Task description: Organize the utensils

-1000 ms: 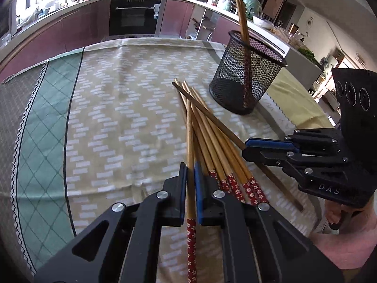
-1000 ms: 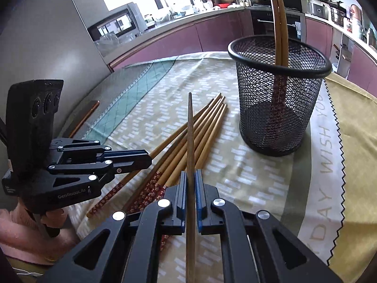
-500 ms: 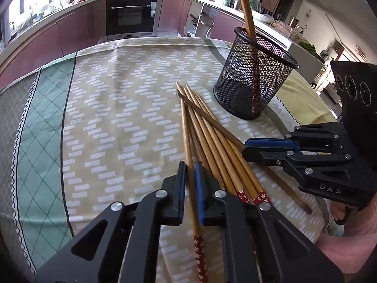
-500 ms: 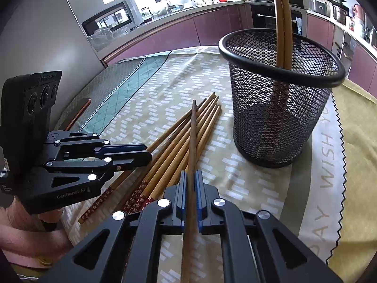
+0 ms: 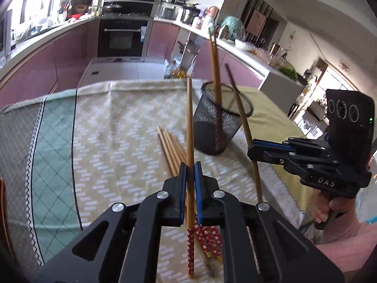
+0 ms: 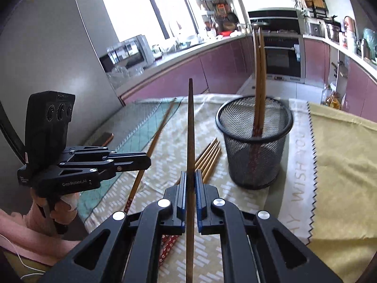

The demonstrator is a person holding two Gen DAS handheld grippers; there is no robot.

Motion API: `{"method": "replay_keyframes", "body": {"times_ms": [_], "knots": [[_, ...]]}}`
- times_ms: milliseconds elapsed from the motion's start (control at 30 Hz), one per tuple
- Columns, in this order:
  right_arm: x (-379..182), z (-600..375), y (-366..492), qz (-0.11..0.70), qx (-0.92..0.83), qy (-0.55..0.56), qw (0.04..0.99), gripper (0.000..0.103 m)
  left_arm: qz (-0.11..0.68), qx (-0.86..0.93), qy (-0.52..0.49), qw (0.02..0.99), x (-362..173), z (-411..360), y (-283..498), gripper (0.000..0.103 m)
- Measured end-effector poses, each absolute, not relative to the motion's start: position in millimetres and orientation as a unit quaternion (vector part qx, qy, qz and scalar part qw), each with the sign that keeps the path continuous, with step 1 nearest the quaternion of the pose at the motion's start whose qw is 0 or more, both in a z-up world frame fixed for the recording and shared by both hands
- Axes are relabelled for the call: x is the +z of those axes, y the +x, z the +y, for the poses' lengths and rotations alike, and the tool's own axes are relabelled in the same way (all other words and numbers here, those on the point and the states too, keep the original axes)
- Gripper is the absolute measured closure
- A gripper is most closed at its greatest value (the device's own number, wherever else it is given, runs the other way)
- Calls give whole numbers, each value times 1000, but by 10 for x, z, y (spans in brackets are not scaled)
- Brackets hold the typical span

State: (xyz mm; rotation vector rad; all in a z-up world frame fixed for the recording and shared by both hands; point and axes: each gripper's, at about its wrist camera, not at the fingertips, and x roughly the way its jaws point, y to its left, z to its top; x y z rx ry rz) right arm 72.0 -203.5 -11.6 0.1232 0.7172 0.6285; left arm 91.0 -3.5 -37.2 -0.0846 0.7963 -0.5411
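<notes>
My left gripper (image 5: 190, 167) is shut on a wooden chopstick (image 5: 189, 122) with a red flowered end, lifted off the cloth and pointing up and away. My right gripper (image 6: 190, 174) is shut on a darker chopstick (image 6: 190, 127), also raised; it shows in the left wrist view (image 5: 253, 147) clamping that stick (image 5: 238, 99). The left gripper appears at the left of the right wrist view (image 6: 147, 161). A black mesh cup (image 5: 219, 127) (image 6: 255, 141) stands ahead with two chopsticks (image 6: 259, 70) upright in it. Several more chopsticks (image 5: 170, 148) (image 6: 211, 155) lie on the tablecloth beside the cup.
The table wears a patterned cloth (image 5: 113, 141) with a green band (image 5: 51, 155) at the left and a yellow cloth (image 6: 341, 160) at the right. A brown flat object (image 6: 103, 139) lies near the table's far left edge. Kitchen counters and an oven (image 5: 124, 37) stand behind.
Both grippers have risen, each lifting its chopstick off the pile so the sticks now tilt upward. The cup looks farther away and lower in both views.
</notes>
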Motion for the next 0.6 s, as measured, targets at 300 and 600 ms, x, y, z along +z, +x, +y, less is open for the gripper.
{"method": "replay_keyframes", "body": {"times_ms": [300, 600], "knots": [[202, -2287, 626, 289, 286, 73, 911, 97, 322, -295, -64, 897, 130, 7, 785, 96], [533, -2427, 706, 249, 279, 71, 925, 97, 275, -299, -90, 910, 477, -27, 938, 96]]}}
